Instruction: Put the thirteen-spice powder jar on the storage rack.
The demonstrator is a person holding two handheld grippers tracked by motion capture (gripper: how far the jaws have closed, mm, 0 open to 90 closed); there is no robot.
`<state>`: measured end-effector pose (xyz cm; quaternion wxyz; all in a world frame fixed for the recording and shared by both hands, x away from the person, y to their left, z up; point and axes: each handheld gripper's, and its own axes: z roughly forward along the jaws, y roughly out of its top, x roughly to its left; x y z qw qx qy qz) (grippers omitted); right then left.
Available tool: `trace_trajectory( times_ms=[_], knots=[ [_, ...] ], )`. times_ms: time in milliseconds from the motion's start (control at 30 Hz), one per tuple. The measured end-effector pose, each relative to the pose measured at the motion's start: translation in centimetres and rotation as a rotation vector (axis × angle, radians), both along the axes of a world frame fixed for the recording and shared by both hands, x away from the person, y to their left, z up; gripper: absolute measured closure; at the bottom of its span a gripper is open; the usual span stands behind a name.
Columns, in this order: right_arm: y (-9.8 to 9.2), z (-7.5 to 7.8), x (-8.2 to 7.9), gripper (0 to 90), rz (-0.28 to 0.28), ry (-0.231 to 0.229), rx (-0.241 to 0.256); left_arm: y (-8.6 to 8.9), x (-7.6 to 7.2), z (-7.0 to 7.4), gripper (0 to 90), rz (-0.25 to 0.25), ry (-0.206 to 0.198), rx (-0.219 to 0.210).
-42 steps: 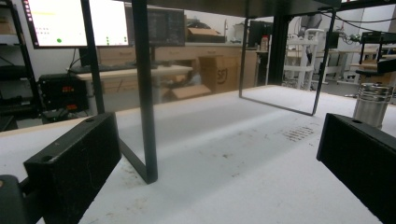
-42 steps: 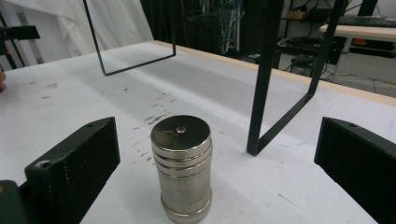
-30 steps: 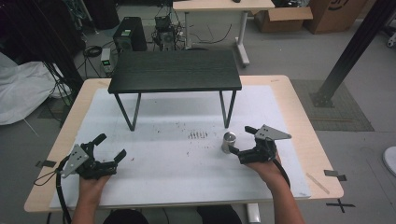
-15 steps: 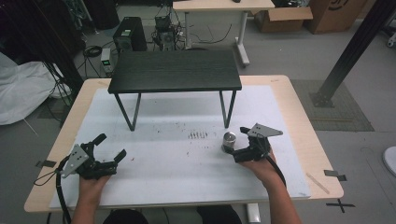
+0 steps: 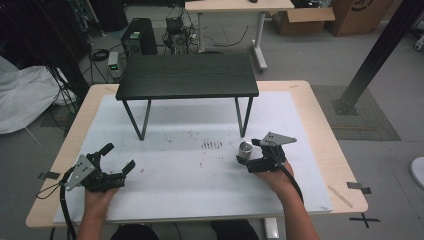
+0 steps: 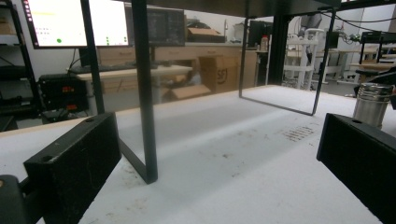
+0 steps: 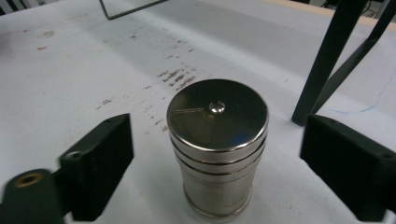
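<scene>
One steel canister (image 7: 217, 149) stands between my right gripper's (image 7: 217, 172) spread jaws, untouched; my left gripper (image 5: 116, 161) gapes empty; one black stand (image 5: 187, 76).

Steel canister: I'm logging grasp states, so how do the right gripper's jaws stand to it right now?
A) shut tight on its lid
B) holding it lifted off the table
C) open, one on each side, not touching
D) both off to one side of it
C: in the right gripper view the canister stands upright on the table between the open jaws of the right gripper, a gap on each side.
</scene>
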<state>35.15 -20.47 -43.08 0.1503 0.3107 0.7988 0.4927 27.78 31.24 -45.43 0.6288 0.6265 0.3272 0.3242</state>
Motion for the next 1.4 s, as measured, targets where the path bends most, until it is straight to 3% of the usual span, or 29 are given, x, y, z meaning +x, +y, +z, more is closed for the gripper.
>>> trace_trajectory(
  times_ms=[233,567,1400],
  knots=[
    [-0.05,-0.37,-0.02,25.3,-0.043,0.011,0.011,0.03,-0.01,0.0,0.2,-0.001,-0.001,0.001],
    [0.07,-0.19,-0.1,33.5,-0.039,-0.006,0.013,0.02,0.0,0.0,0.2,-0.001,0.0,-0.001],
    [0.27,-0.45,-0.43,44.8,-0.04,-0.01,0.013,0.03,0.01,0.0,0.2,-0.001,0.0,-0.001]
  ],
)
